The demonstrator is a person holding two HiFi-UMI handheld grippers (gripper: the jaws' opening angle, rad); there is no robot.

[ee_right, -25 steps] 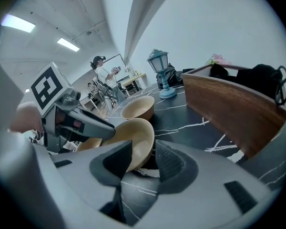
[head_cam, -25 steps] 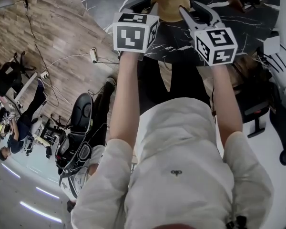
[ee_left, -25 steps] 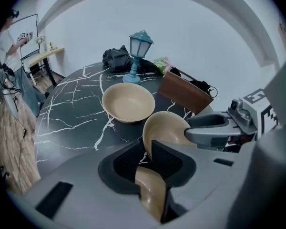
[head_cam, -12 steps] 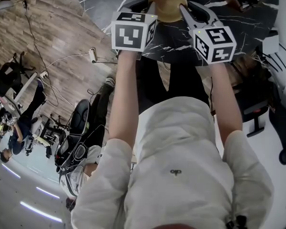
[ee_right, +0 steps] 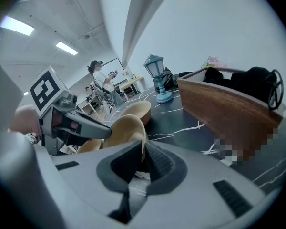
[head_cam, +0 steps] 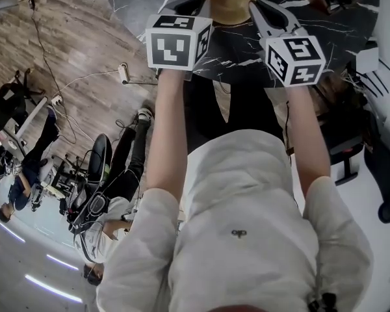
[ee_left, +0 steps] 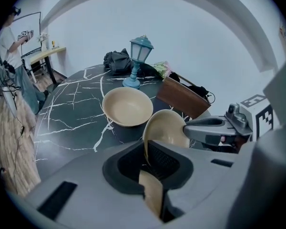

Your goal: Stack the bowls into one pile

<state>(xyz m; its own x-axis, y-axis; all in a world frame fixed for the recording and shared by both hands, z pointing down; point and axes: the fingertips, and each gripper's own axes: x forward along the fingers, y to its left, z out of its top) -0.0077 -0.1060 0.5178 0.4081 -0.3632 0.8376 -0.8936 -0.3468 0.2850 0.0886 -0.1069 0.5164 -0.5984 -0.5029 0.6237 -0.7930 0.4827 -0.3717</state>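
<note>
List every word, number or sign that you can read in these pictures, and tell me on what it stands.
No readable text anywhere.
Left marker cube: black-and-white square pattern only, no letters.
Right marker cube: the same kind of pattern, no letters.
Shirt emblem: a small dark mark, too small to read.
Sheet on the wall: too blurred to read.

Two tan bowls [ee_left: 127, 107] [ee_left: 168, 128], two hand-held grippers [ee_left: 147, 156] [ee_right: 142, 151], one blue lantern [ee_left: 139, 61], one brown wooden box [ee_left: 183, 98]
</note>
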